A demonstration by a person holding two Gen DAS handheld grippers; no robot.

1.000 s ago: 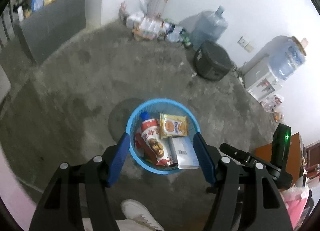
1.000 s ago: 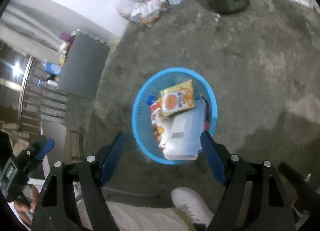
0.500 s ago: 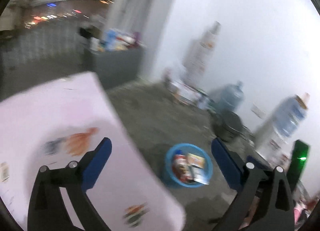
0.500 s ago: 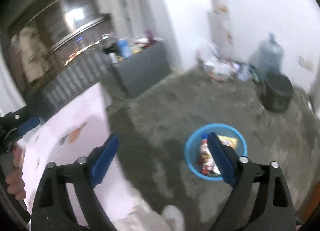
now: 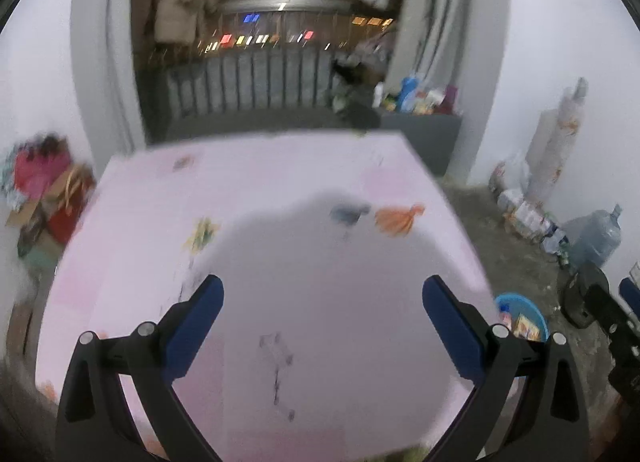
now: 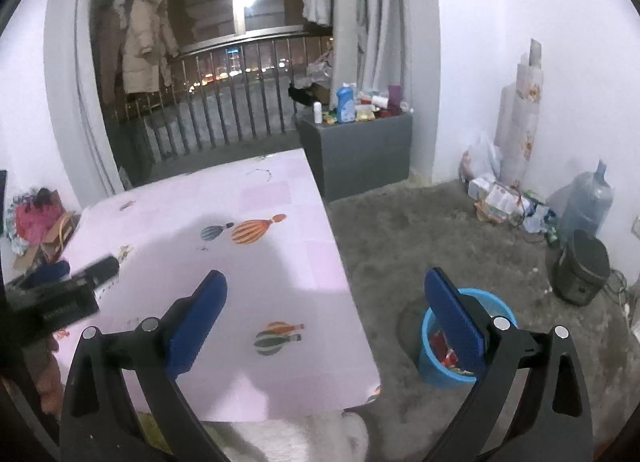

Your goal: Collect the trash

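Blue trash basket on floor, right of empty, opening right claw

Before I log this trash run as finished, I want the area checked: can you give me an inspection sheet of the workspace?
Surface: pink balloon-print tablecloth, nothing lying on it.
Job's things: blue trash basket on the floor beside the table, holding wrappers.
Clutter: bags and packets along the wall; bottles on the grey cabinet.
Grippers: left hand-held gripper open, empty; right hand-held gripper opening, nothing between its fingers.
Cables: nothing seen clearly.
Surroundings: water jug, black appliance, balcony railing.
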